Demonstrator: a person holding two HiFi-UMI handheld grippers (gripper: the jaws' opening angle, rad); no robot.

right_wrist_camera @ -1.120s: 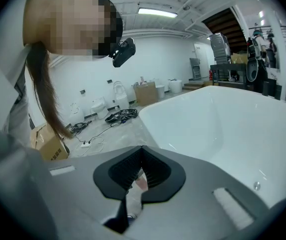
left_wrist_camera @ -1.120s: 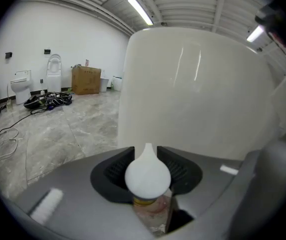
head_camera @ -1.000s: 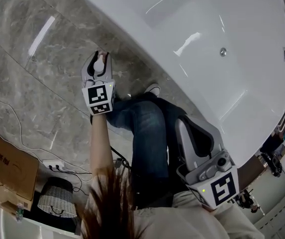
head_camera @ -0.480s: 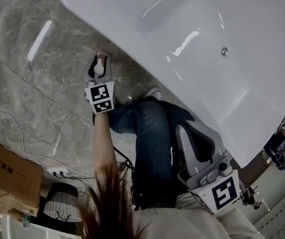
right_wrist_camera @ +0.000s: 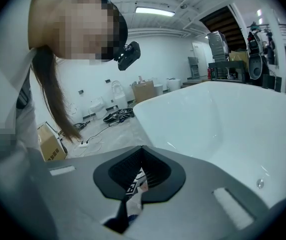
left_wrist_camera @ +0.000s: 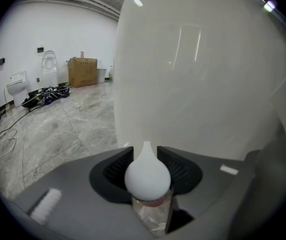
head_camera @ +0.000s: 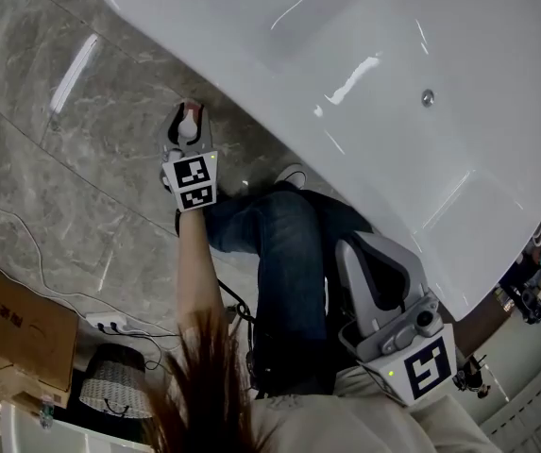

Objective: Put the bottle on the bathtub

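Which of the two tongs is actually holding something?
The left tongs, low beside the bathtub: a bottle with a white teardrop cap is clamped in them. The right tongs are closed on nothing.

Bottle (left_wrist_camera: 147,178) sits between left tongs (left_wrist_camera: 143,151), beside bathtub (head_camera: 393,83).

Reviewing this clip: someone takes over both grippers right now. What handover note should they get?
Left gripper: shut on the white-capped bottle, held low beside the bathtub, against its outer wall side.
Right gripper: shut, nothing in it, by the person's leg, pointing towards the tub's inside.
Done: the bottle is in hand.
Left to do: bring the bottle up, set it on the bathtub, and let go.
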